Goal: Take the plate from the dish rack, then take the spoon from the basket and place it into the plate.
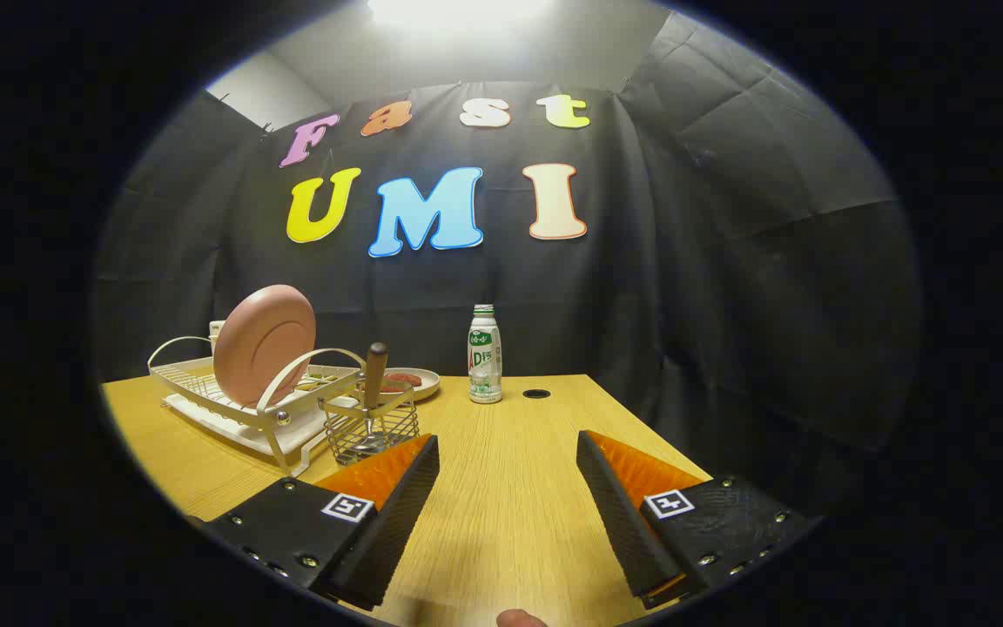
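A pink plate stands on edge in a white wire dish rack on the wooden table, well beyond my left finger. Right next to the rack, a small wire basket holds a spoon upright, its brown handle sticking out of the top. The basket sits just ahead of my left fingertip. My gripper is open above the table, with only bare wood between its fingers.
A white bottle with a green cap stands farther back, ahead of the gap between the fingers. Behind the basket lies a small dish with red food. A dark round hole marks the table near the bottle. The wooden table ends at the right.
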Tool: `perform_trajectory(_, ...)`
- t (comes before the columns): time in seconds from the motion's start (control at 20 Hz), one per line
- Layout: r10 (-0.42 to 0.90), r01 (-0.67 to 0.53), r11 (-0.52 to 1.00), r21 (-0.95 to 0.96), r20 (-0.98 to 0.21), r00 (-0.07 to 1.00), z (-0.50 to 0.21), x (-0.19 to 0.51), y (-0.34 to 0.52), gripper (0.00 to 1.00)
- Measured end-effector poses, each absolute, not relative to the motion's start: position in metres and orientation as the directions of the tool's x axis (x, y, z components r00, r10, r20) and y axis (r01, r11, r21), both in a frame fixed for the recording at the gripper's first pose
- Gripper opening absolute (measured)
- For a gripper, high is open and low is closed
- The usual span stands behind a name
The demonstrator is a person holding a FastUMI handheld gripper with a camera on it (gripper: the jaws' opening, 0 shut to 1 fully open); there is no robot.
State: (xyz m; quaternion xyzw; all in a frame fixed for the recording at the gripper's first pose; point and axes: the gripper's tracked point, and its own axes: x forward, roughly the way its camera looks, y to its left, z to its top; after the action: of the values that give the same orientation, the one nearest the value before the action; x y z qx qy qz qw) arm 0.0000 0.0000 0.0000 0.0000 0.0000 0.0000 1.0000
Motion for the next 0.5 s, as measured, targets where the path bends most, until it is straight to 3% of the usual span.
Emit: perform_trajectory(0.5,-0.064,0.063,0.998,0.031,0.029,0.998,0.033,0.062,-0.022,0.97)
